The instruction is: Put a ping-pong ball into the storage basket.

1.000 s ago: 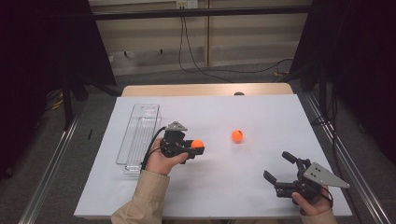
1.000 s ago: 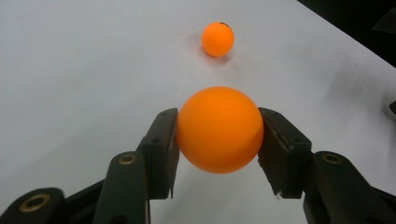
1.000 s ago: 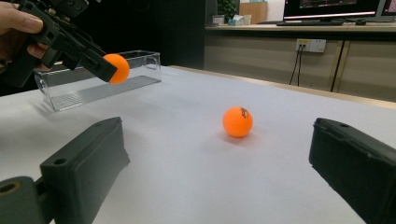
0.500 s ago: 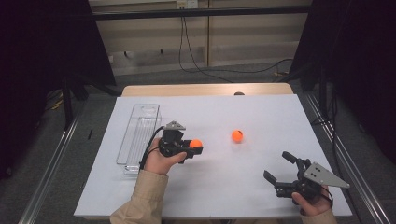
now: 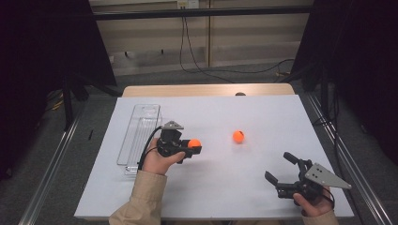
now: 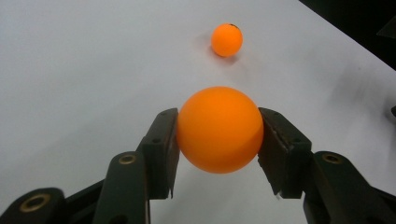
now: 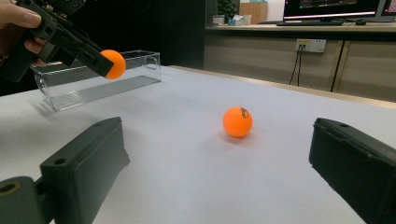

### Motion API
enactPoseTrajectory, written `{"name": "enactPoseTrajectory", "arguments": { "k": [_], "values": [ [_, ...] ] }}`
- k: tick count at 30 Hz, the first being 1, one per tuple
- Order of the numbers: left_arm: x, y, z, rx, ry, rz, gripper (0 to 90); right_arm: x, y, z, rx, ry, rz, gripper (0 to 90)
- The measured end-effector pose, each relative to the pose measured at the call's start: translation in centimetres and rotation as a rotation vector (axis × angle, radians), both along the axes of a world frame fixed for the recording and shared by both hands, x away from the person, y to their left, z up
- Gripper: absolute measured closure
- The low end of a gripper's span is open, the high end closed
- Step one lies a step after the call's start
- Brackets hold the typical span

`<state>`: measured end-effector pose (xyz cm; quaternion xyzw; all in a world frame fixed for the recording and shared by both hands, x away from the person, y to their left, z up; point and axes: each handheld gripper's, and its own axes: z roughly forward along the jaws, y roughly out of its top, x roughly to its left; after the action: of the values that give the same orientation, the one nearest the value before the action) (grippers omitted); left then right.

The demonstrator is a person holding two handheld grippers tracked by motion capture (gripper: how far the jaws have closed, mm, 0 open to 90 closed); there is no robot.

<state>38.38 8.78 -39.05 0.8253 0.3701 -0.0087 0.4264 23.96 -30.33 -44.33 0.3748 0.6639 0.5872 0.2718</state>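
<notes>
Orange and smooth, the held ball (image 6: 219, 129) sits between my left gripper (image 6: 218, 140) pads, which press on it from either side at its widest girth, so that gripper is clamped on the ball. In the high view it shows left of centre, lifted just off the white table (image 5: 244, 187) beside the clear plastic tray (image 5: 140, 131).

It looks like a table-tennis ball (hollow shell, I judge): very light, stiff but dentable, and slick enough to squirt out if the pads close off-centre. Across the equator is where to take hold, with only a mild squeeze.

A second orange ball (image 7: 237, 122) rests on the table right of centre in the high view, well apart from the first; it carries a dark mark on top, too small to read. It should roll at the lightest nudge.

My right gripper (image 7: 219, 163), at the lower right of the high view, has its jaws spread wide on nothing, pointed toward that loose ball.
</notes>
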Motion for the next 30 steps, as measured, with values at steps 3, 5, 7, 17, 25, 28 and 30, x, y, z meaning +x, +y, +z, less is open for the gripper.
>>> {"name": "enactPoseTrajectory", "arguments": {
  "k": [3,5,7,17,25,28,30],
  "values": [
    [0.0,0.1,0.0,-0.005,0.000,0.005,50.8,0.0,0.0,0.0,0.000,-0.001,0.000,3.4],
    [0.1,0.2,0.1,-0.002,0.001,0.005,50.8,0.0,0.0,0.0,0.002,0.000,-0.001,3.5],
    [0.1,0.3,0.1,-0.002,0.001,0.007,50.8,0.0,0.0,0.0,0.002,0.000,-0.001,3.4],
    [0.1,0.4,0.2,-0.003,0.002,0.014,50.8,0.0,0.0,0.0,0.003,0.001,-0.001,3.5],
    [0.2,0.9,0.4,-0.007,-0.001,0.023,50.8,0.0,0.0,0.0,0.000,-0.001,0.000,3.5],
    [0.2,1.2,0.4,-0.009,0.001,0.032,50.8,0.0,0.0,0.0,0.001,0.000,0.000,3.5],
    [0.3,1.4,0.5,-0.009,0.000,0.034,50.8,0.0,0.0,0.0,0.000,-0.001,0.001,3.5]
  ]
}}
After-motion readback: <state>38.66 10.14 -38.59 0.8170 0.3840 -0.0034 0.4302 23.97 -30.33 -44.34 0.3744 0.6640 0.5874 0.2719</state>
